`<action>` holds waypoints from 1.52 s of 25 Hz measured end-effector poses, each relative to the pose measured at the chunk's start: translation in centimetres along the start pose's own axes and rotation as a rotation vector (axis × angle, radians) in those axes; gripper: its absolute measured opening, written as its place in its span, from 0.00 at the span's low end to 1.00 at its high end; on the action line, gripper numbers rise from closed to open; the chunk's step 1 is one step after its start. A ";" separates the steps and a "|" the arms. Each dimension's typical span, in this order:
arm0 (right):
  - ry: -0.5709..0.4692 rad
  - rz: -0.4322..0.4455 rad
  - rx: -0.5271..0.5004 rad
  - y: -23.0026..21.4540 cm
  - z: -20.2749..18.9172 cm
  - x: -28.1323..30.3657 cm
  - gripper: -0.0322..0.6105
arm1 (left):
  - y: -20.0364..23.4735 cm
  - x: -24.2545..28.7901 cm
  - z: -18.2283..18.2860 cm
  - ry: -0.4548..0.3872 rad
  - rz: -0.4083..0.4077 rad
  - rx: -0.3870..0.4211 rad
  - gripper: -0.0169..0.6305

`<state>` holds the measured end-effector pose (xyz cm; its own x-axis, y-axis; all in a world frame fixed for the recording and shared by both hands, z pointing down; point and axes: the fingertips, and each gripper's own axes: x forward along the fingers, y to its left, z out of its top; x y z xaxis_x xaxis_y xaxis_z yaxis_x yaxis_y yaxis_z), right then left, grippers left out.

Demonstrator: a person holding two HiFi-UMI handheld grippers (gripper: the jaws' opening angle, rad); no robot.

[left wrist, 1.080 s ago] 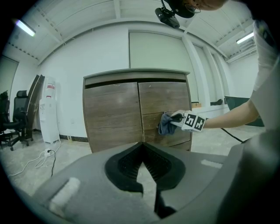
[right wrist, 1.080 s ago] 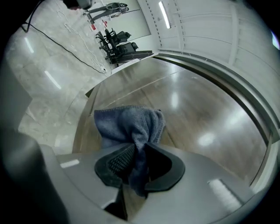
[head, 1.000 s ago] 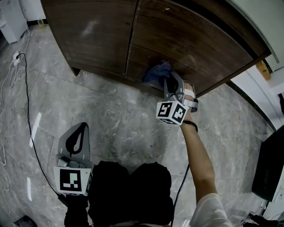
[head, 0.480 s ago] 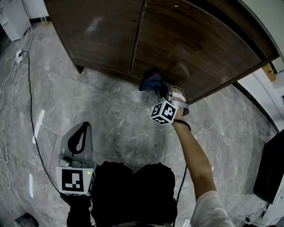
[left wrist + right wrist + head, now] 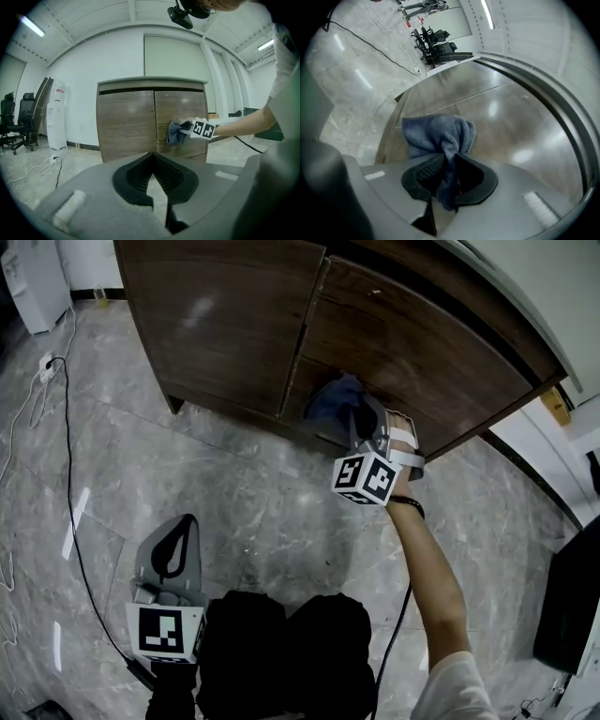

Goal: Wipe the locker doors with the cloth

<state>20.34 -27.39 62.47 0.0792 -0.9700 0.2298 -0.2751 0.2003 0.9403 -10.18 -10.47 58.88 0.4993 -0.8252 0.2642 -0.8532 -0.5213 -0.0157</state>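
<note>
Bright, even light is cast by ceiling strip lights (image 5: 33,26) seen at 10 and 2 o'clock in the left gripper view, soft glare patches are thrown on the locker doors (image 5: 506,108) and the glossy floor (image 5: 73,521), and both gripper views are bent and darkened at the rims.

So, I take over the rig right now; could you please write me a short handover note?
Right gripper: shut on the blue cloth, which is held against the right locker door, low down, near the seam between the doors.
Left gripper: shut, empty, held low over the floor, away from the locker.
Done: the pictures do not show how much has been wiped.
Left: probably the rest of the right door, then the left door.
</note>
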 end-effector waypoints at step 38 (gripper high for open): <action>-0.085 -0.066 -0.150 -0.4 9.0 3.6 0.17 | 2.9 -1.0 -1.9 0.031 0.039 -0.040 0.03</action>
<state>12.14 -32.15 60.70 0.0096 -0.9887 0.1499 -0.1251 0.1476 0.9811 -13.45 -10.70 60.44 0.4611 -0.8371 0.2942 -0.8776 -0.4793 0.0117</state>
